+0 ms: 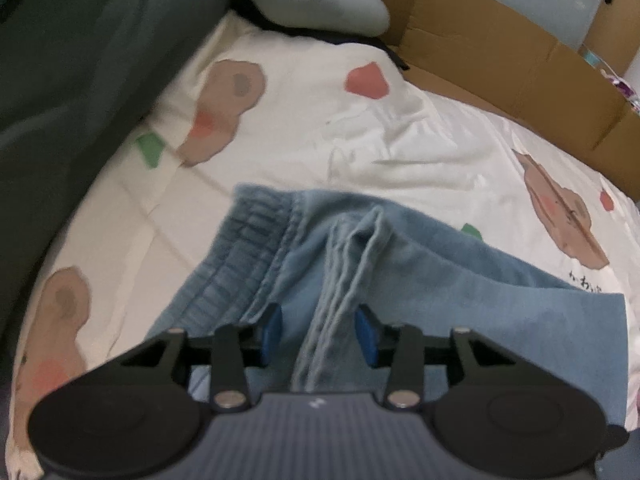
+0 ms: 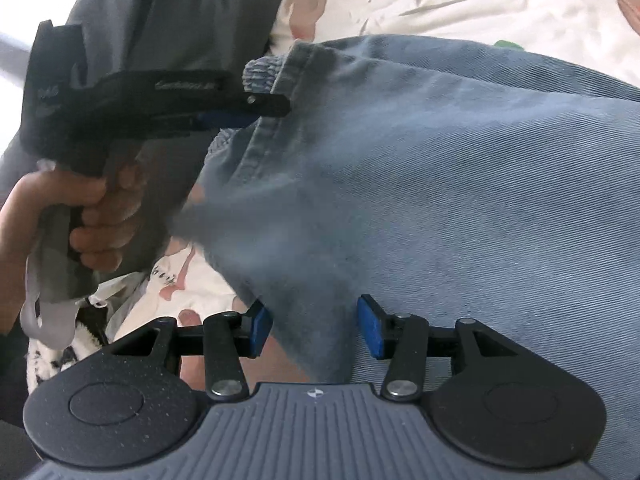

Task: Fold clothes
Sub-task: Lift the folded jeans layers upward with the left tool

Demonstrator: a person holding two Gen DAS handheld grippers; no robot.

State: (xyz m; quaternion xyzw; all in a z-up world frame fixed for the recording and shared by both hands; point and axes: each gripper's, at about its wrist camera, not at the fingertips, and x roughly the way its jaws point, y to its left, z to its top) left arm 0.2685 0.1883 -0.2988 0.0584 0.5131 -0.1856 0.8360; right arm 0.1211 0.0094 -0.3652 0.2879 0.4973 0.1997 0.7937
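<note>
Jaws of our left gripper [image 1: 319, 334] stand released in the left wrist view, either side of a raised fold of the blue denim garment [image 1: 400, 264], which lies on the patterned bed sheet [image 1: 320, 120] near a cardboard box [image 1: 520, 68]. From the right wrist, our right gripper [image 2: 316, 330] also gapes, denim hanging between its blue pads [image 2: 370, 334] ungripped, while the left hand [image 2: 100, 216] holds its gripper at the waistband [image 2: 260, 74]

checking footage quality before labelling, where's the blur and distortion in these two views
Left wrist view: mild overall softness, the printed sheet and cardboard box bowed by the fisheye, the jeans fairly legible. Right wrist view: motion smear on the jeans' lower left edge and the left tongs; the right tongs look sharp.
</note>
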